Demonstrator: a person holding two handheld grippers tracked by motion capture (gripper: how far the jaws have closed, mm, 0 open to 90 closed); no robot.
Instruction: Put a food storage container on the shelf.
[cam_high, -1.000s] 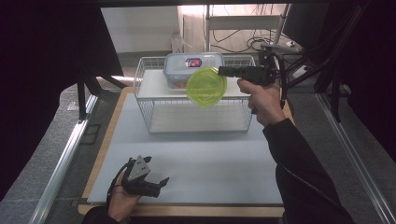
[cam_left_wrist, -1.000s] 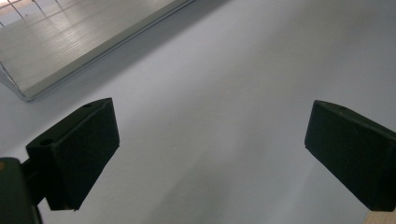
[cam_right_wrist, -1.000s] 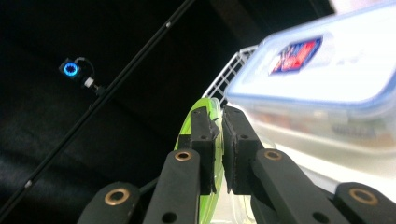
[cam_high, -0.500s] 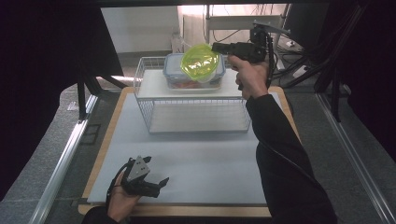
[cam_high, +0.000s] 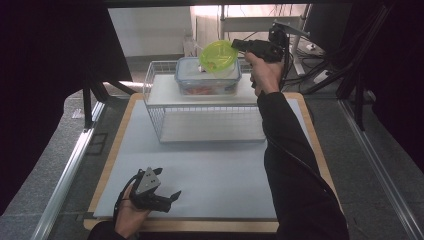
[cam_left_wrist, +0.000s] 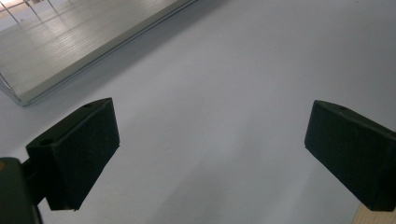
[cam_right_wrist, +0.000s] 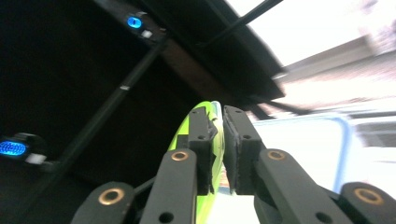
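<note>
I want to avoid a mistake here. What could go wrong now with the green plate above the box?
The right gripper pinches the green plate only at its rim, so the plate may tilt or slip out. It hangs above the lidded box on the wire rack; if dropped, it could bounce off the lid. The left gripper lies open, too far to help.

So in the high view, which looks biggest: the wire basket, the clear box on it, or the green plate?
1. Wire basket, clearly the largest.
2. Clear box.
3. Green plate, smallest, though it is tilted in the right gripper, so its full face may not show.
</note>
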